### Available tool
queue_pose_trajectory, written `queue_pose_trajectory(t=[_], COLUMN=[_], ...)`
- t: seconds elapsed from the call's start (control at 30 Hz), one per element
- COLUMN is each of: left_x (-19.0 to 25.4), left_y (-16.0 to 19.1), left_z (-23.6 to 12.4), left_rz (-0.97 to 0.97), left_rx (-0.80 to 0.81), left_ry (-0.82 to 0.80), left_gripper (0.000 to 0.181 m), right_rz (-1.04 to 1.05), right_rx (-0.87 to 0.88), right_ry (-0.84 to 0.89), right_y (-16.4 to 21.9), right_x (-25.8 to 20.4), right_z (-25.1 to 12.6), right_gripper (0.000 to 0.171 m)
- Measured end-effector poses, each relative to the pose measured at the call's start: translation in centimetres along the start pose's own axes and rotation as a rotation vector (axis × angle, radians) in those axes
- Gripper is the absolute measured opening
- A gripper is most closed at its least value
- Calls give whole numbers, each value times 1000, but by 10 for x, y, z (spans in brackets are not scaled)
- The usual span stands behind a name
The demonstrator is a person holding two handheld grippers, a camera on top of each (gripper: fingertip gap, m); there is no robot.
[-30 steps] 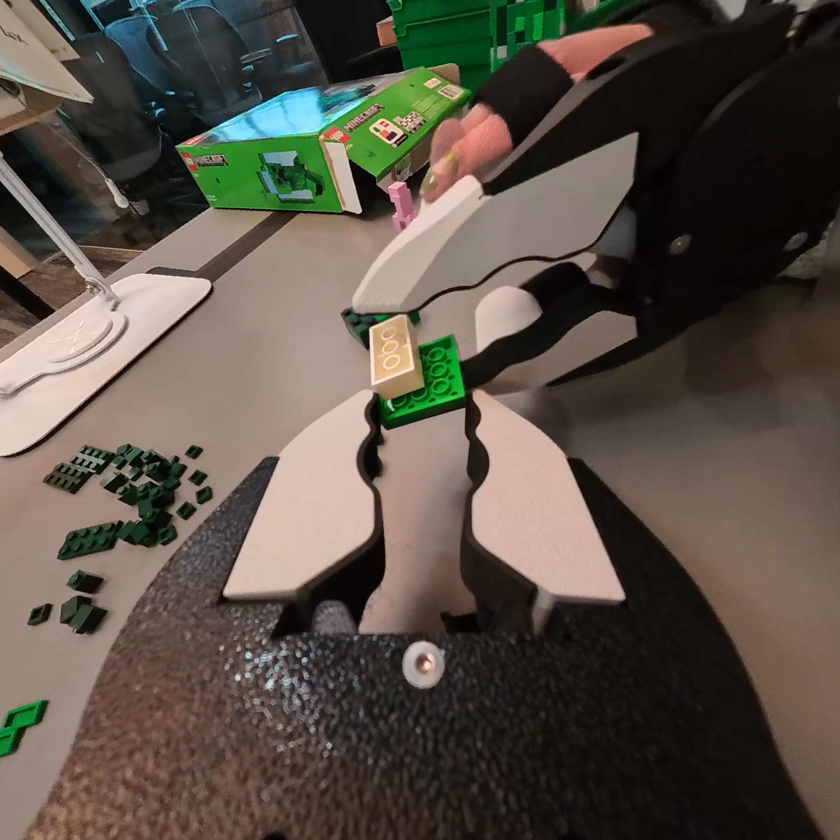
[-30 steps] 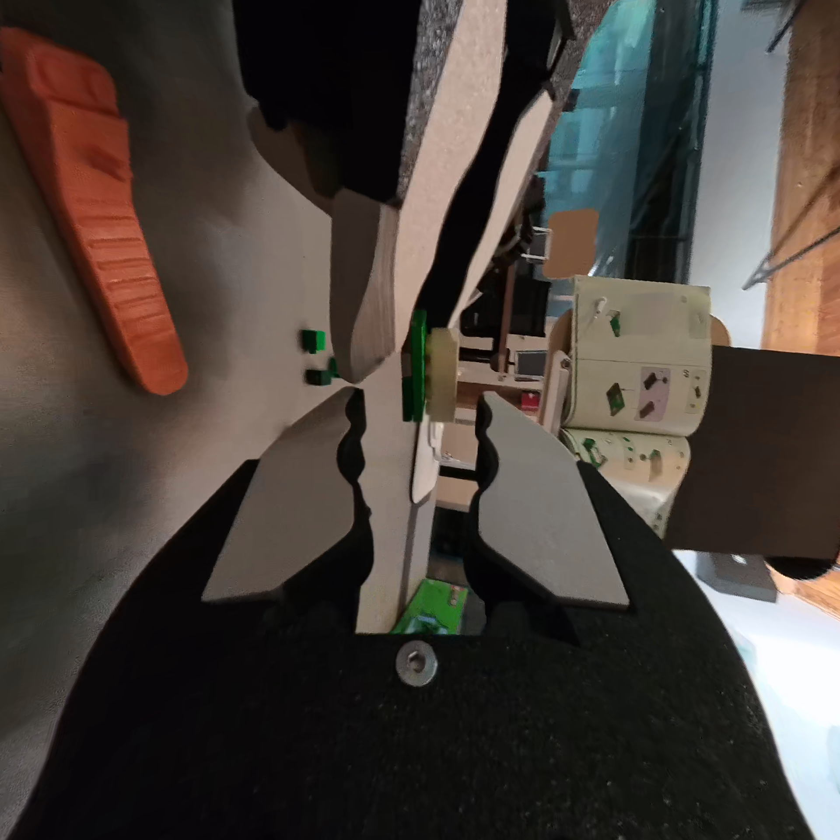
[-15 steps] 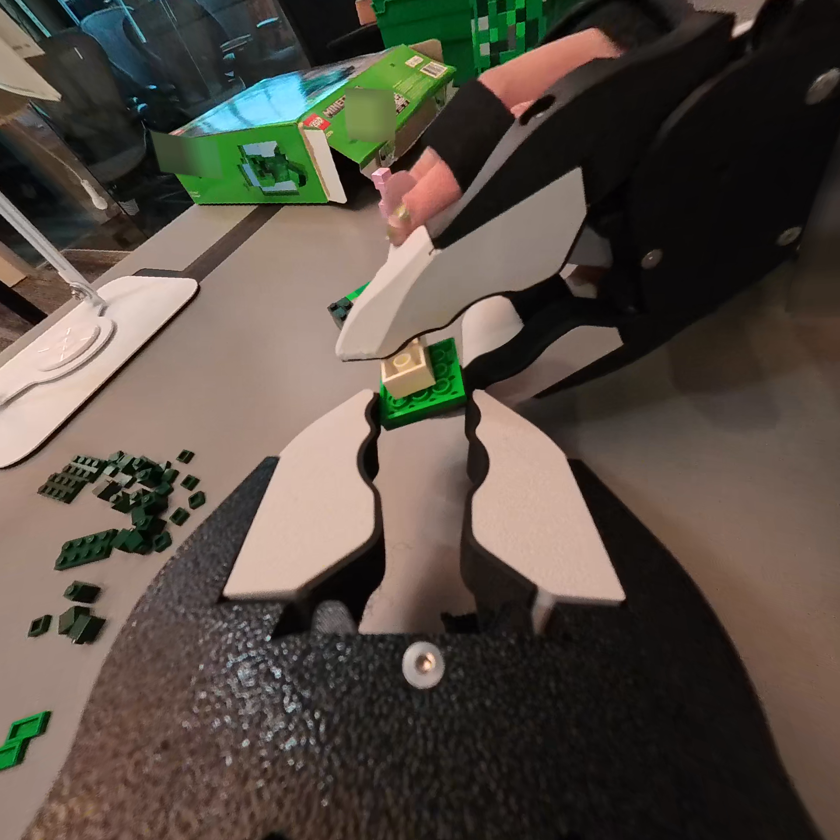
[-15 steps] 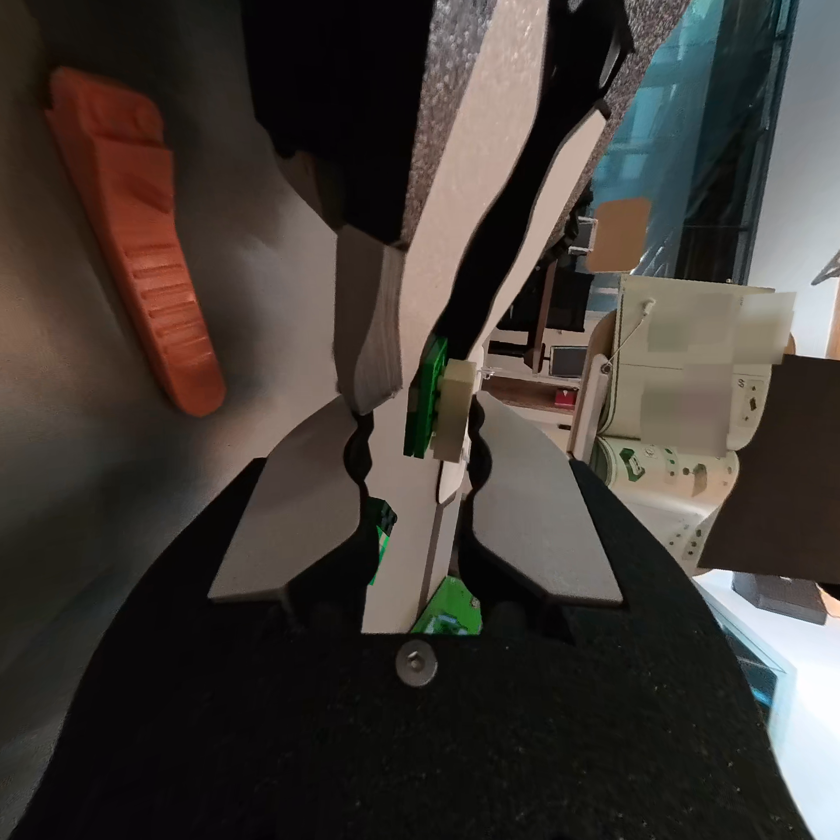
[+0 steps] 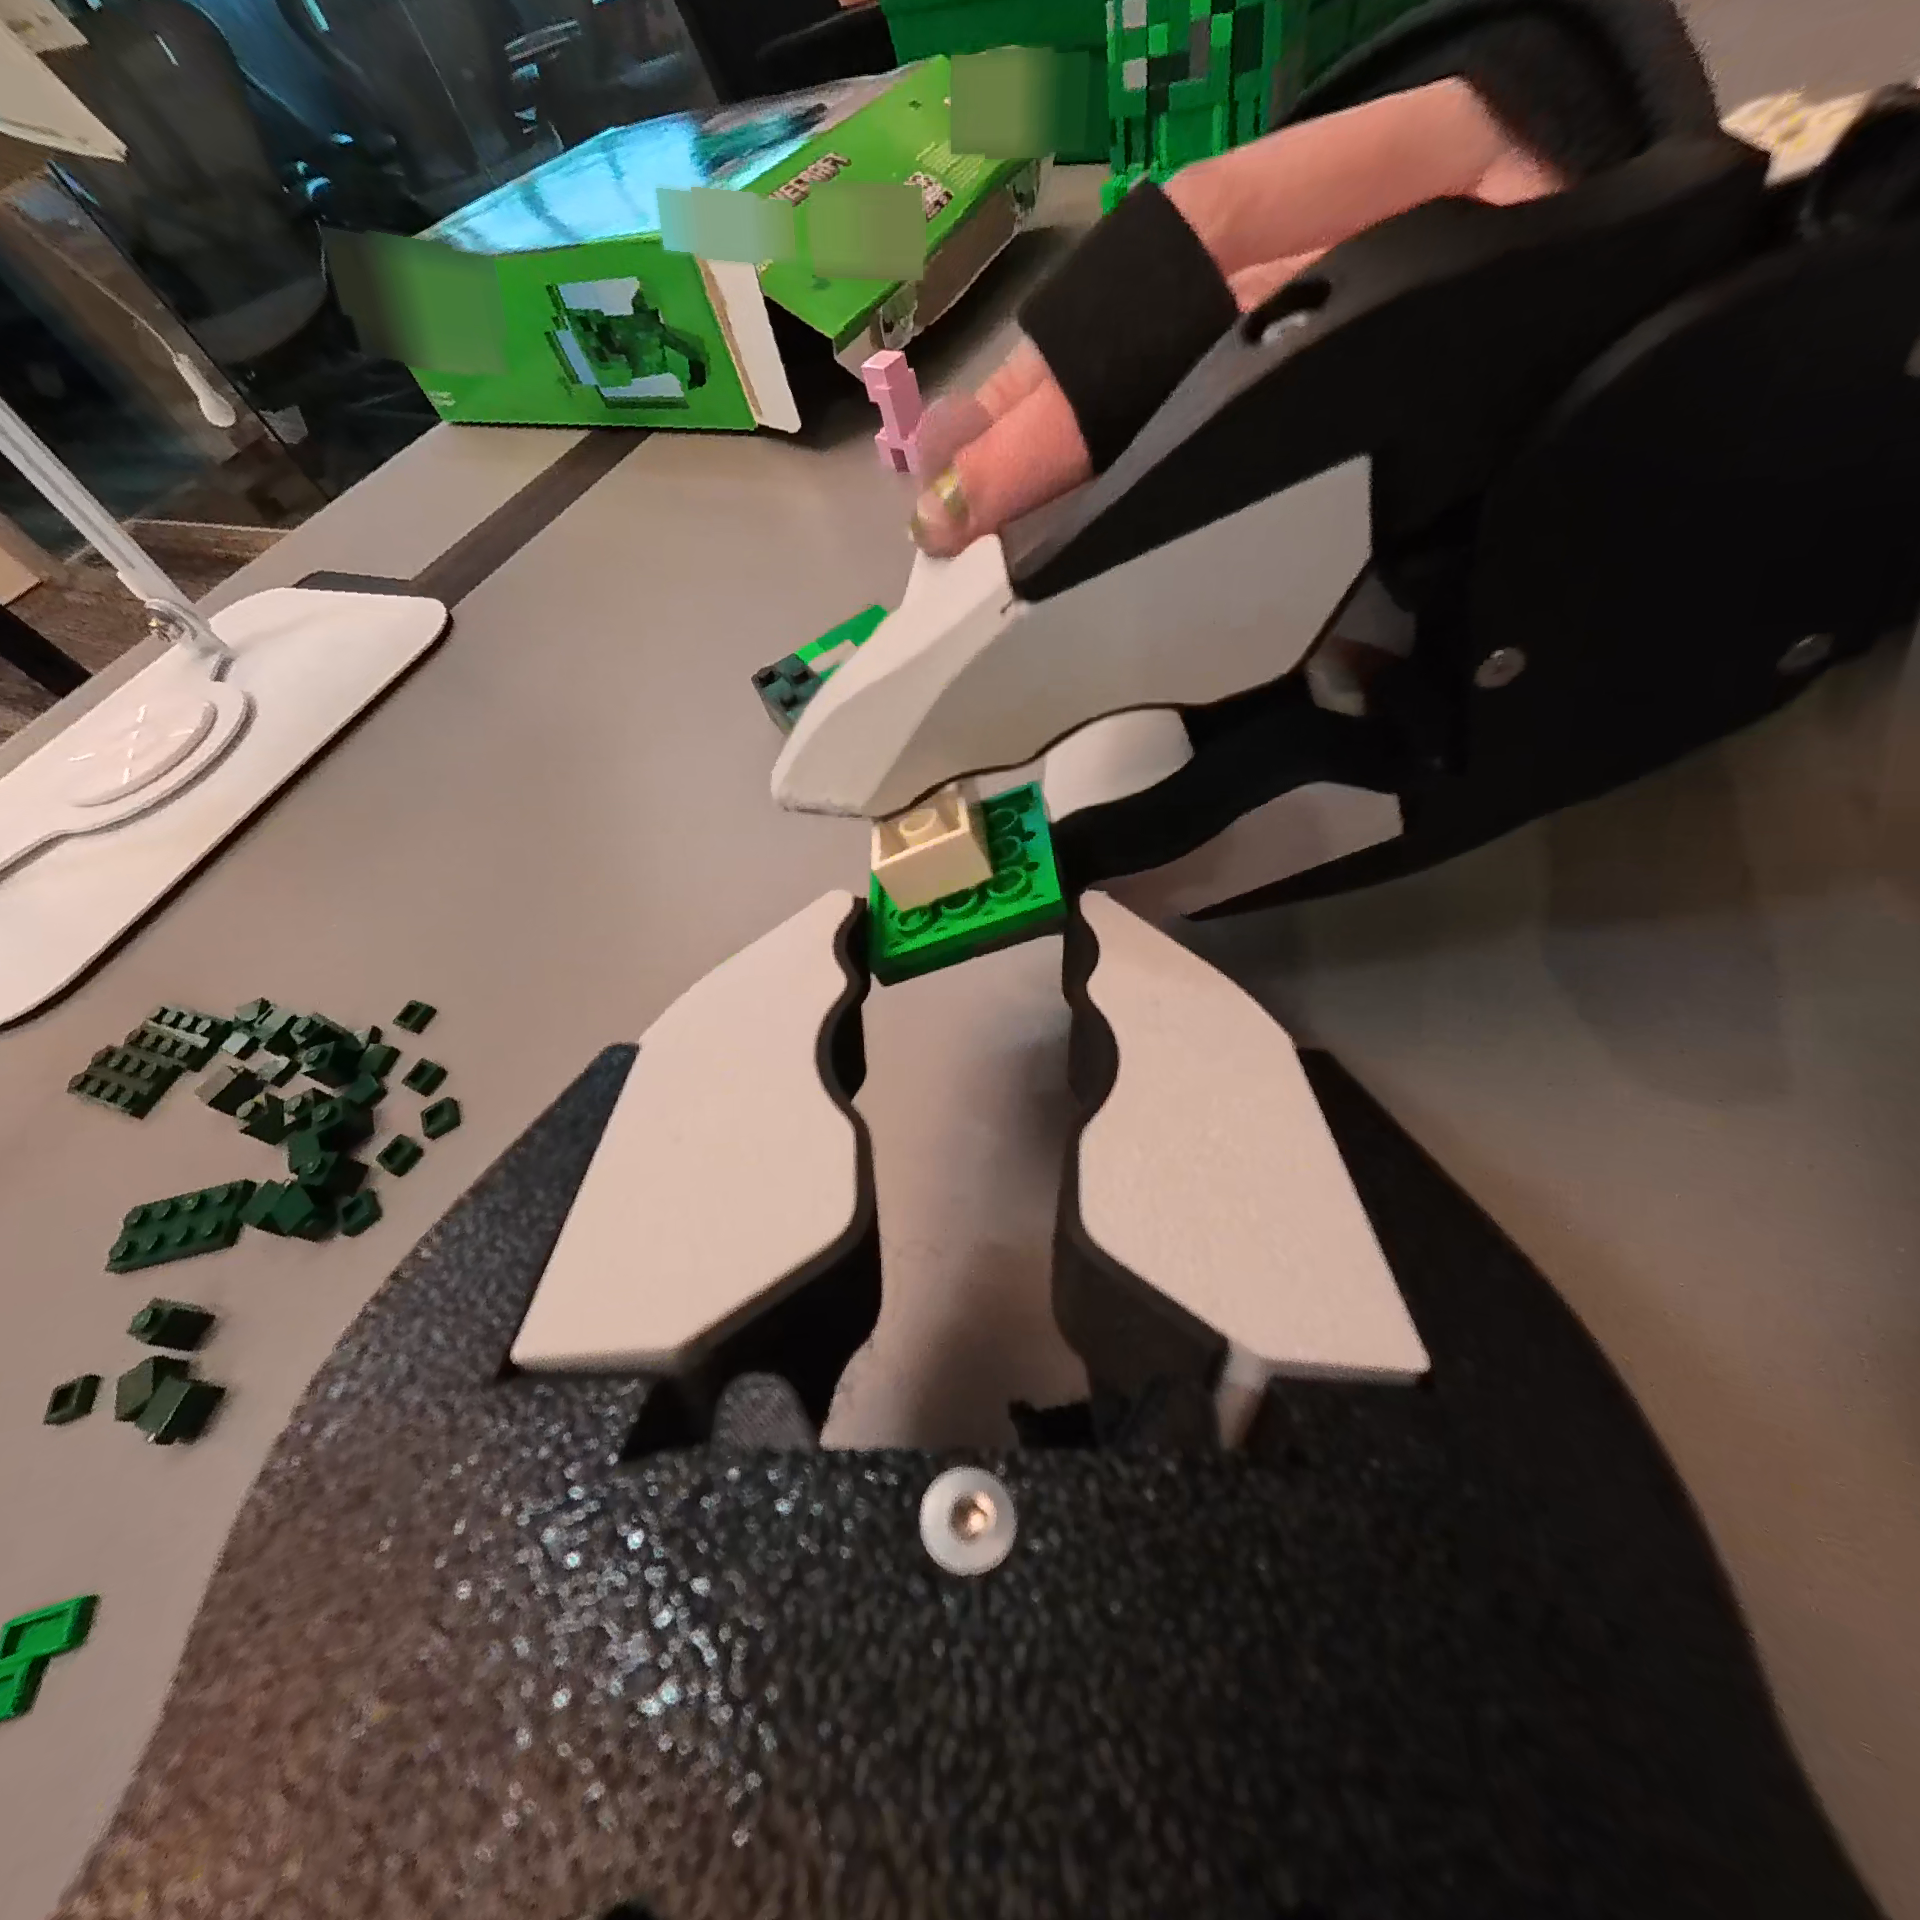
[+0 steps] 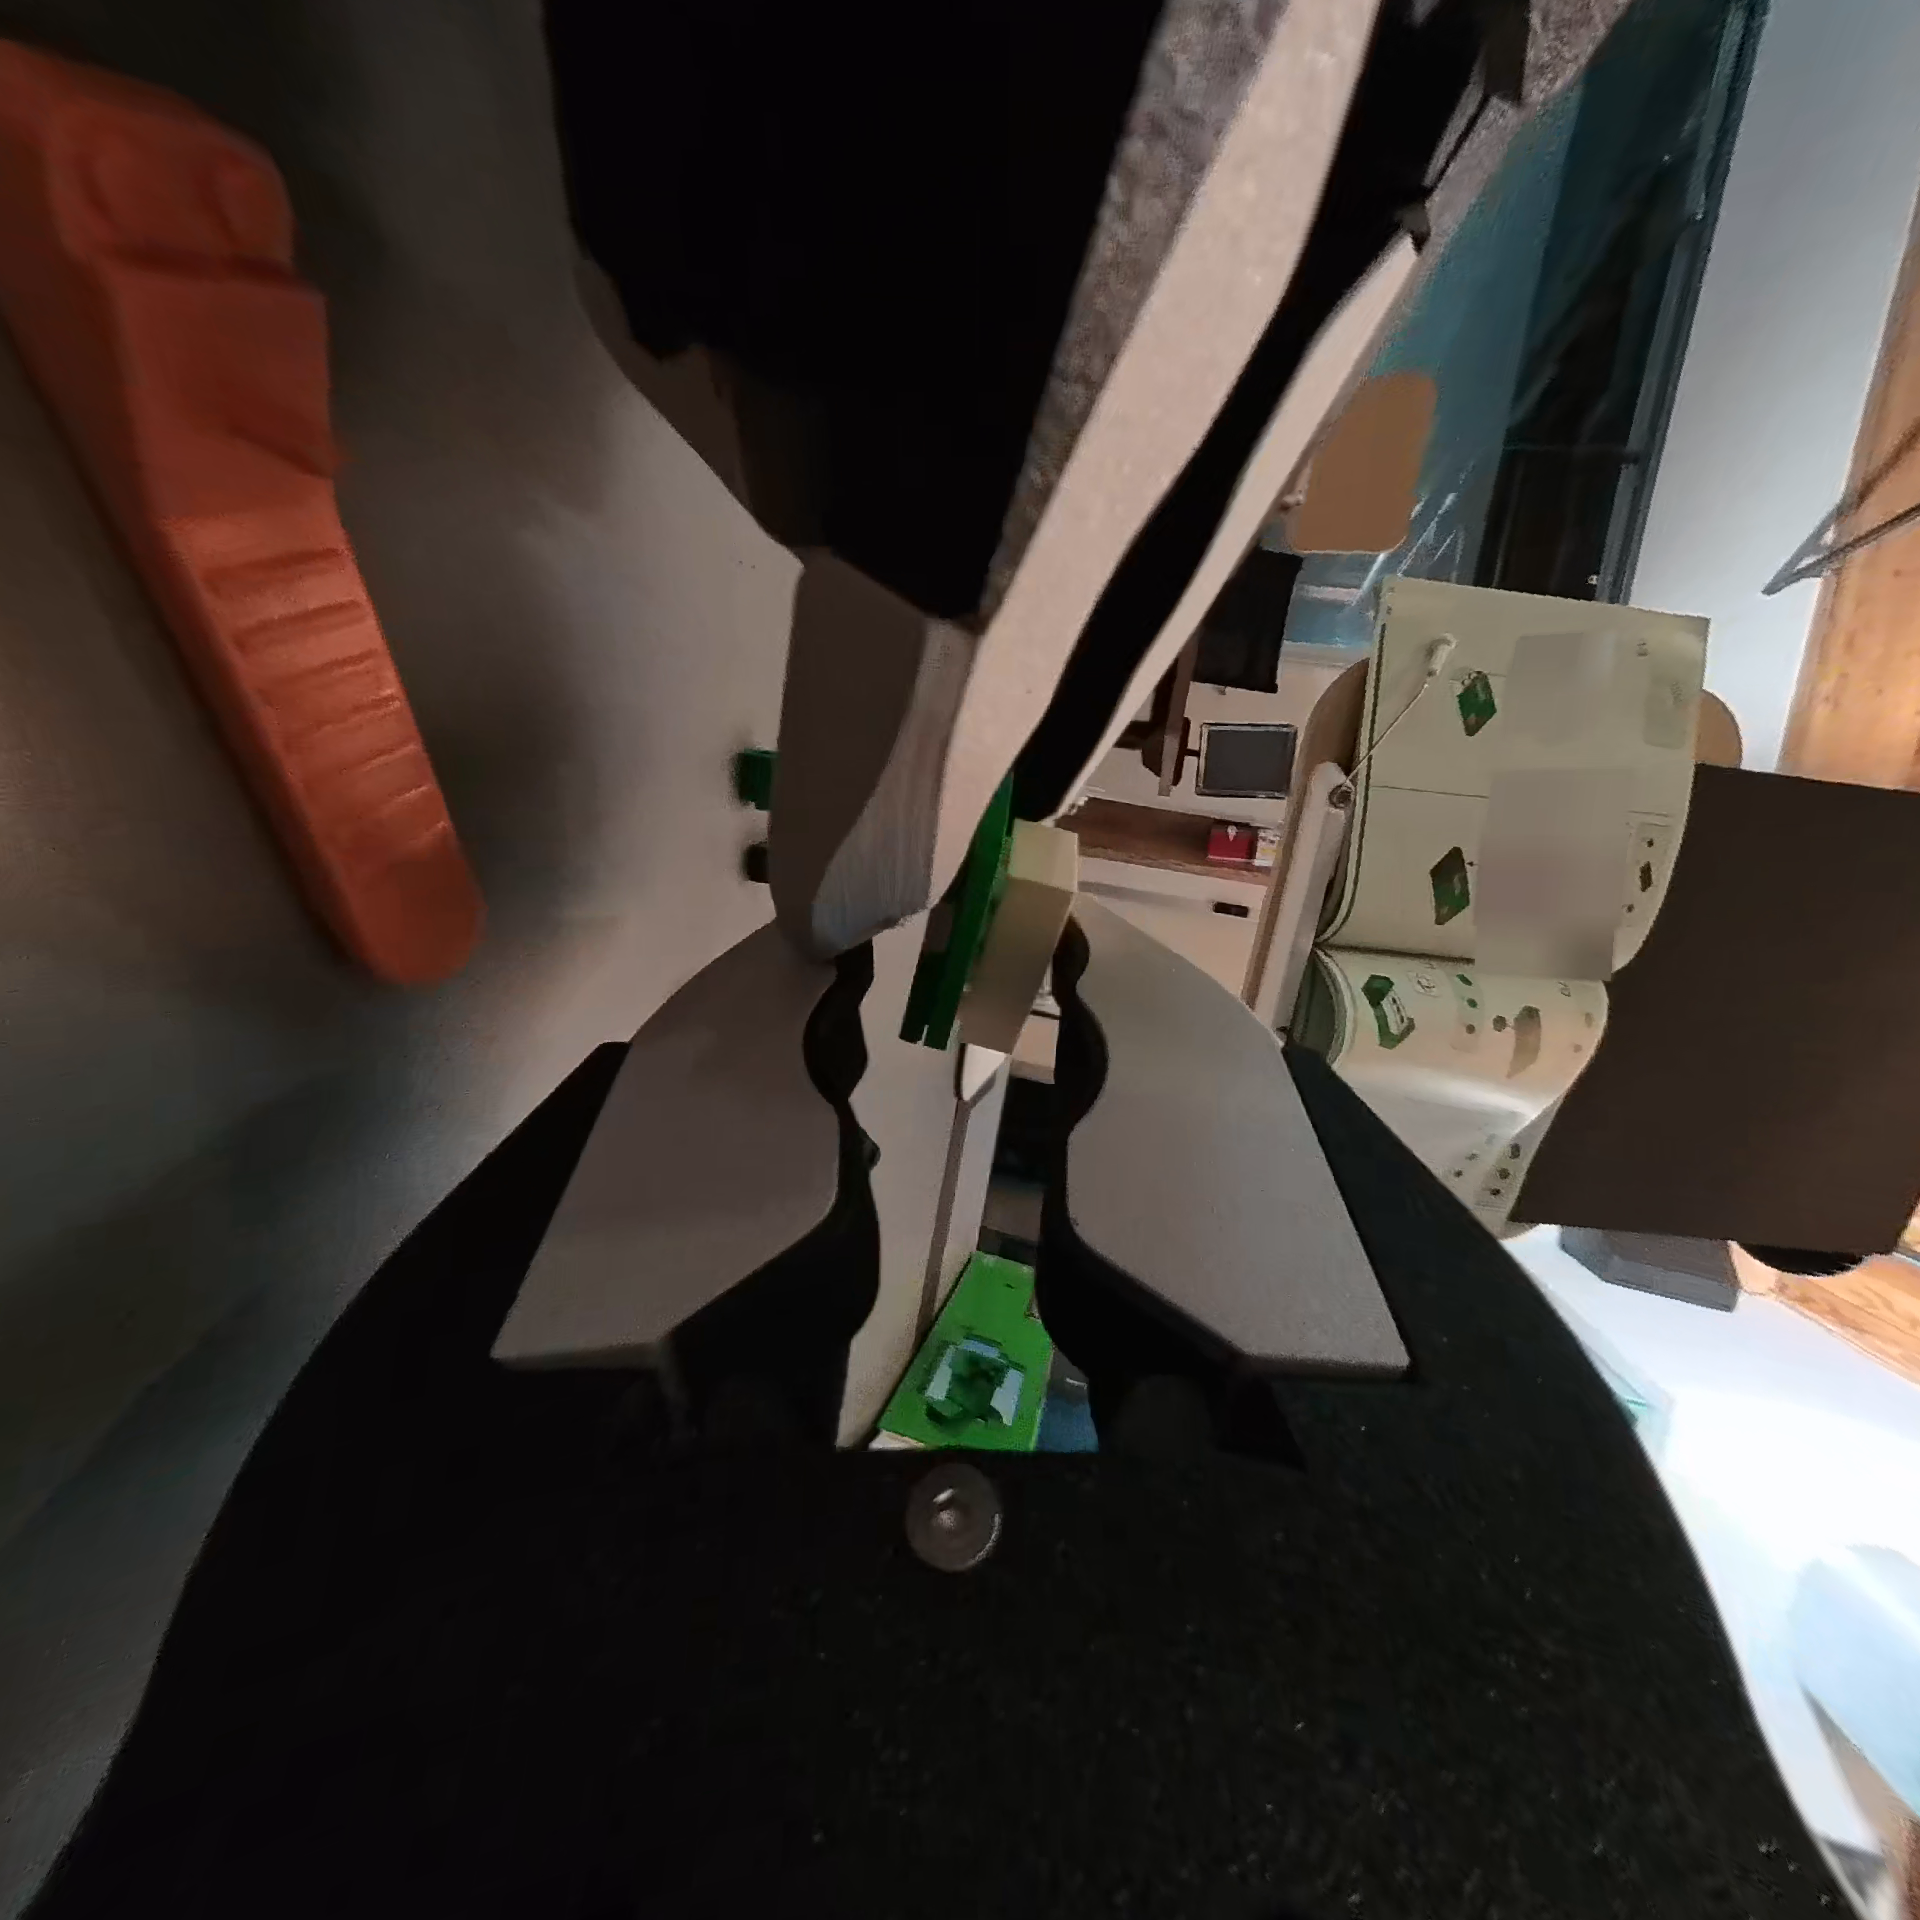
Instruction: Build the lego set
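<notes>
My left gripper is shut on a bright green plate, held by its side edges at the fingertips just above the grey table. A cream brick sits on the plate's studs. My right gripper comes in from the right, rolled on its side, with its jaws around the brick and the plate. One finger lies on top of the brick. The other finger stands a small gap off the plate's underside.
A pile of dark green pieces lies to the left, with a bright green piece nearer. A green set box, a pink figure and a white lamp base stand farther back. An orange brick separator lies on the table. Only a small space, under 4 cm, lies between the two pairs of fingers.
The cream brick lay tilted on the plate; it now sits flat under the right gripper's finger. The right gripper moved in over the plate and its jaws narrowed. The left gripper kept hold.
</notes>
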State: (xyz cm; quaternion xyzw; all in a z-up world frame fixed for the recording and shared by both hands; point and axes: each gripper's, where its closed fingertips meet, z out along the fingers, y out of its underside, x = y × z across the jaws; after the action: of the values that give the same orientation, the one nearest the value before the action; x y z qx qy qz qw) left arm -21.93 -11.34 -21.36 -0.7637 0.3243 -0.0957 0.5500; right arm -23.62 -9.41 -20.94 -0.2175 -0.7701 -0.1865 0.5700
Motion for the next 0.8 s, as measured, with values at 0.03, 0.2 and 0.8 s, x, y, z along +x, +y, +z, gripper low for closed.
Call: queue_pose_trajectory(t=[0.03,0.2,0.8], left_x=[0,1,12], left_y=[-1,-3,-7], left_z=[0,-1,-9], left_rz=[3,13,91], left_rx=[4,24,105], left_ry=[-1,7,147], left_gripper=[35,35,35], right_rz=[7,39,839], right_rx=[5,33,583], right_ry=[-2,-11,-387], right_y=[0,-1,4], right_x=[1,3,4], right_z=[-1,-4,-56], right_gripper=[35,43,43])
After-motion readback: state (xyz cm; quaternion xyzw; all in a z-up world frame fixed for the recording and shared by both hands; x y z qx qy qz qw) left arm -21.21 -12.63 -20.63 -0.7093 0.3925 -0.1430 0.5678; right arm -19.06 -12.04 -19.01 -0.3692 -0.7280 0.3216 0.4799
